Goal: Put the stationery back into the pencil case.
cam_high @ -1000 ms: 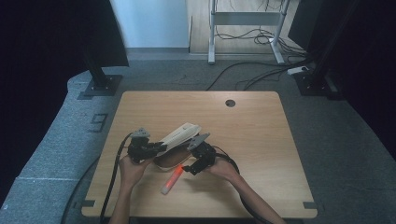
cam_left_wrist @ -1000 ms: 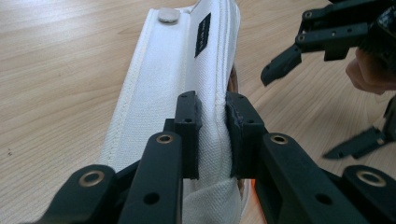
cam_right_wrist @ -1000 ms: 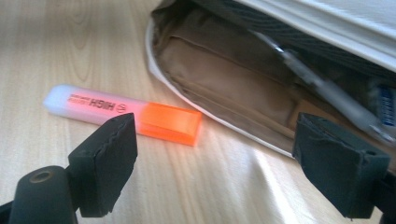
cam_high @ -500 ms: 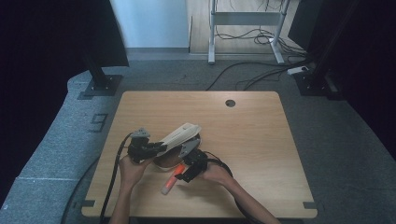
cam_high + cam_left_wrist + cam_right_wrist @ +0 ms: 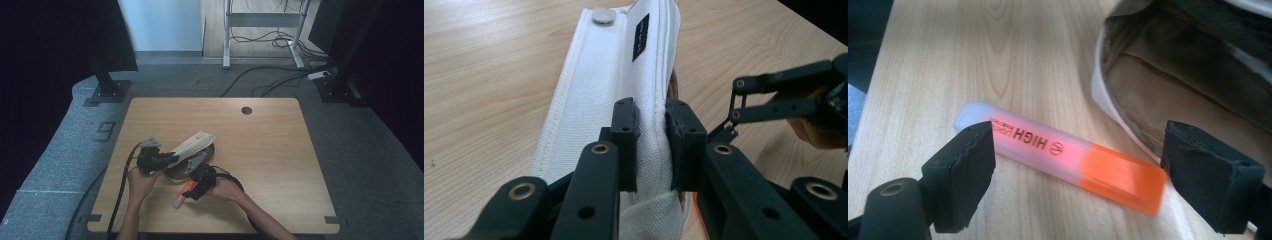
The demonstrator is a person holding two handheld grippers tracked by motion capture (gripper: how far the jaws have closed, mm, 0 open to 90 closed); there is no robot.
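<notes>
Left gripper pinches white pencil case flap, holding it open; right gripper spread wide over orange highlighter on table.

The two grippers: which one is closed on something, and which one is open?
The left gripper is shut, pinching the white pencil case. The right gripper stands open, its jaws on either side of the orange highlighter lying on the table.

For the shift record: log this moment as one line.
left claw: shut on white pouch, holding it open | right claw: open, over orange highlighter | highlighter: flat on table, beside pouch mouth
</notes>
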